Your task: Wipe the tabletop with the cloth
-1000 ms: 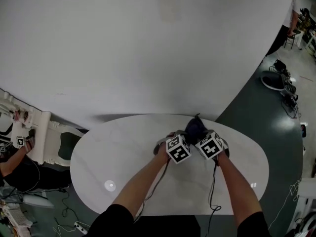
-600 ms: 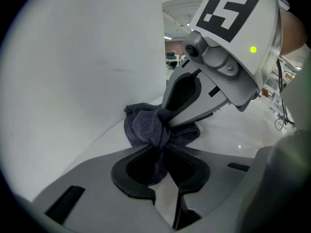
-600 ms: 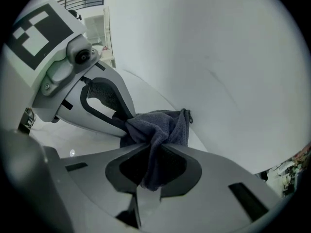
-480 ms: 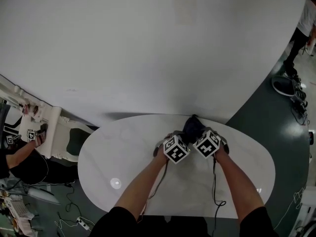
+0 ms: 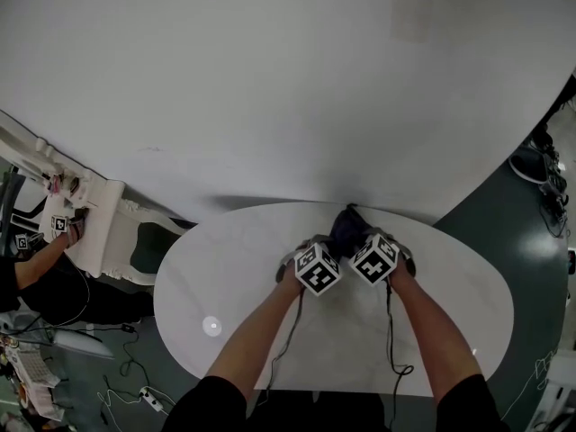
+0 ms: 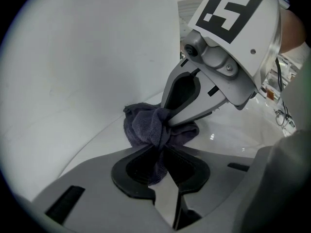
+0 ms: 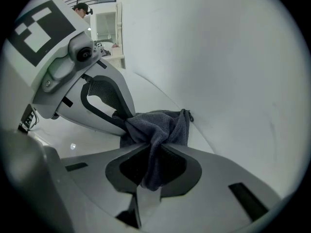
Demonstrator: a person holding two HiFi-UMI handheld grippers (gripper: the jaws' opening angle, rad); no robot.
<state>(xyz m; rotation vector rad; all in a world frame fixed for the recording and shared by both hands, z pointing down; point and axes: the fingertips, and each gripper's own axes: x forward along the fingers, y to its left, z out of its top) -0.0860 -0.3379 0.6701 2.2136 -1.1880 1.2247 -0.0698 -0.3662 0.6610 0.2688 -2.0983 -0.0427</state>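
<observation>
Leftward along the far edge of the white surface (image 5: 225, 277) go both of your grippers, side by side, dragging the dark cloth (image 5: 349, 226) with them. A second ago the pair sat nearer the right end of the oval top. Left gripper (image 6: 163, 145) jaws are clamped on one bunched fold of the cloth. Right gripper (image 7: 152, 148) jaws are pinched on another fold just beside it, with a tail of fabric running back between them. The cloth lies crumpled on the surface, close to where it meets the curved white backdrop (image 5: 270, 88), just ahead of both sets of jaws.

Judged from this, you are partway through a wiping pass along the back rim. It covers only a narrow strip — most of the surface nearer to you looks yet to be wiped. Press the cloth down flat as you sweep, or the bunched wad may skip.
</observation>
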